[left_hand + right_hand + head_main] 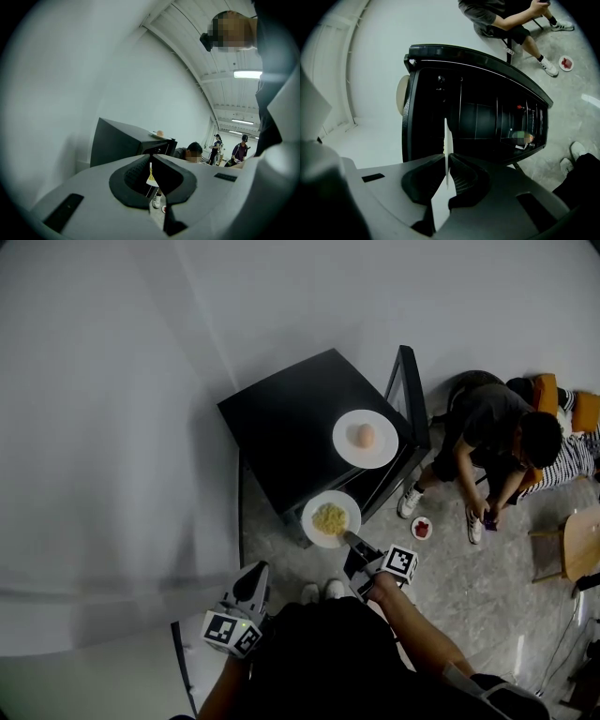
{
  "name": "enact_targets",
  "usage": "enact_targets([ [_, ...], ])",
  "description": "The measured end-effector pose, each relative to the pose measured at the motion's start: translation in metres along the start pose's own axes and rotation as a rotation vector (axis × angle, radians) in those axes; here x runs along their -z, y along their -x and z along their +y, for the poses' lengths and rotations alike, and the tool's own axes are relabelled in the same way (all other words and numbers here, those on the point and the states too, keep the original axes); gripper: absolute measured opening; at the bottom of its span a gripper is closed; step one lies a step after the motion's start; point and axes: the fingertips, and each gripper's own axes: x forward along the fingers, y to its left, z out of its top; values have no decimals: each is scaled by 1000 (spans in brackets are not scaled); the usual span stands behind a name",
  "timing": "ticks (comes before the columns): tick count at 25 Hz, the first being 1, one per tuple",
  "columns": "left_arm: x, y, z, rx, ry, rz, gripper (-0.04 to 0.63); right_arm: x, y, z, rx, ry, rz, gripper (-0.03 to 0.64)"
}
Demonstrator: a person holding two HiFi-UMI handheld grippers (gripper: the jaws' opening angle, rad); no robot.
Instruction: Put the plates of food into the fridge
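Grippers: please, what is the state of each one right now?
Left gripper: closed, holding nothing.
Right gripper: closed on the rim of the noodle plate.

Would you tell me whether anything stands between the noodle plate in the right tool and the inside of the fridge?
Nothing visible does. The right tool grips the noodle plate by its rim in front of the fridge, whose door stands open; the dark interior faces the plate directly. Shelf space inside cannot be judged.
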Motion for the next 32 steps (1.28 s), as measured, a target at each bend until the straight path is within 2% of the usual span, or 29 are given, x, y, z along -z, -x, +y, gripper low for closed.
enact_targets([
  [6,-2,3,0,-18,-11,2,29,-2,-17,-10,22,-8,6,41],
  [11,0,5,-1,-26,-10,8,29,-4,-29,-17,42,-58,-3,43],
  [32,-2,3,4,-53,14,22,29,-16,-85,-23,78,-76,9,37],
])
